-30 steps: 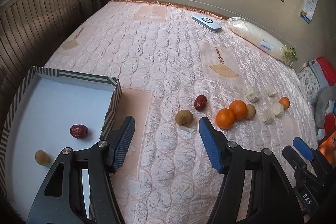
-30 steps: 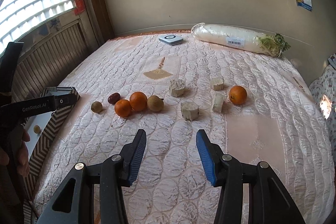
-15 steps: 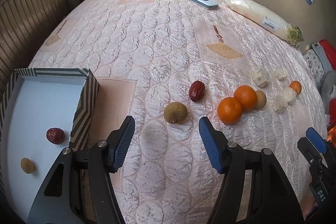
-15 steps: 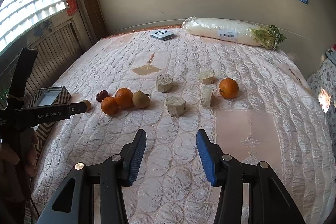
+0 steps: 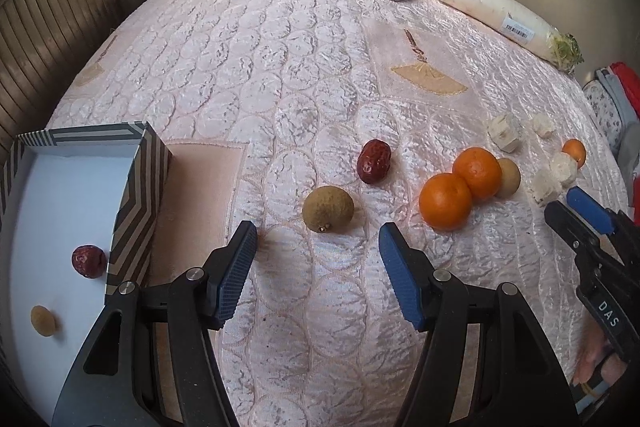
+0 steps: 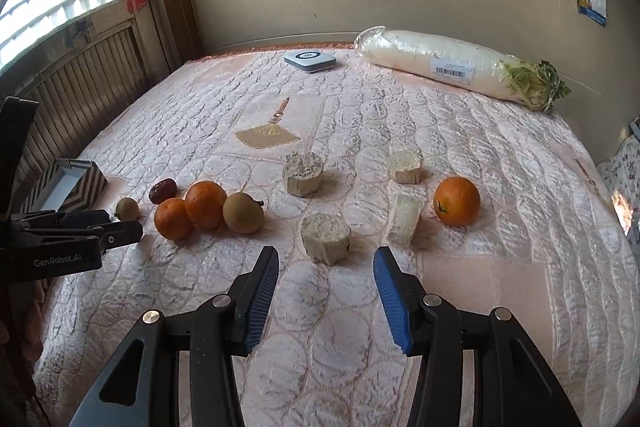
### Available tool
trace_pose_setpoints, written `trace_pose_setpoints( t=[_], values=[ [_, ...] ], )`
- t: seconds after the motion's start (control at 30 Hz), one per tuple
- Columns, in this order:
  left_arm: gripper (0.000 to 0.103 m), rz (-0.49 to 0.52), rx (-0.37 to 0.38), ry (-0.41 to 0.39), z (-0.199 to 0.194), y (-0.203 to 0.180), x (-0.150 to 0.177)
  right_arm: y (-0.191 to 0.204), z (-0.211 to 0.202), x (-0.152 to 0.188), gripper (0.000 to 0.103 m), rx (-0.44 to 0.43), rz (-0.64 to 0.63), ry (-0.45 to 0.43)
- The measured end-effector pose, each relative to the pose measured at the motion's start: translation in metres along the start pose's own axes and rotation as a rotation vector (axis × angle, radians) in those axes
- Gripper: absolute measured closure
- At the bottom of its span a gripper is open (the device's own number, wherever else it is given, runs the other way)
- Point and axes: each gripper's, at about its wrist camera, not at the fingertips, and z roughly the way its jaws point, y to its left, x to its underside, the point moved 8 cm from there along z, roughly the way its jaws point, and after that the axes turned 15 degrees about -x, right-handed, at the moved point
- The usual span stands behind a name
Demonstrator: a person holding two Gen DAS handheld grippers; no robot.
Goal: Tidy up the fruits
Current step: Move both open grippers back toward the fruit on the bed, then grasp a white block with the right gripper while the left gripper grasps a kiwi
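Black gripper (image 5: 316, 259) frames – blue ribbed pads (image 5: 236, 273), silver screws.

We hold our left gripper (image 5: 318, 251) and right gripper (image 6: 326, 277) tilted downward, jaws parted and empty (blue pads facing inward).

The box (image 5: 136, 187) is cut off by the left edge of the left wrist view, and in the right wrist view the left claw (image 6: 120, 231) hides its near part. The far orange (image 5: 574, 151) is partly hidden behind a white chunk (image 5: 563, 167). The radish label (image 6: 452, 69) is too small to read.
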Motion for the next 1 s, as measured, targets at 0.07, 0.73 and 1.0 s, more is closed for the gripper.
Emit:
trace_pose_setpoints(
  t=[0.07,0.73,1.0],
  values=[
    [0.039,0.006,-0.006,-0.004,0.001,-0.001,-0.001,-0.003,0.009,-0.002,0.055,-0.003,-0.004,0.020],
    [0.079,0.011,0.010,-0.112,-0.025,0.002,0.002,0.003,-0.013,0.004,0.076,0.003,0.025,-0.026],
    [0.079,0.004,0.007,-0.136,-0.048,0.008,0.017,0.034,-0.031,0.008,0.076,-0.014,-0.014,-0.058]
  ],
)
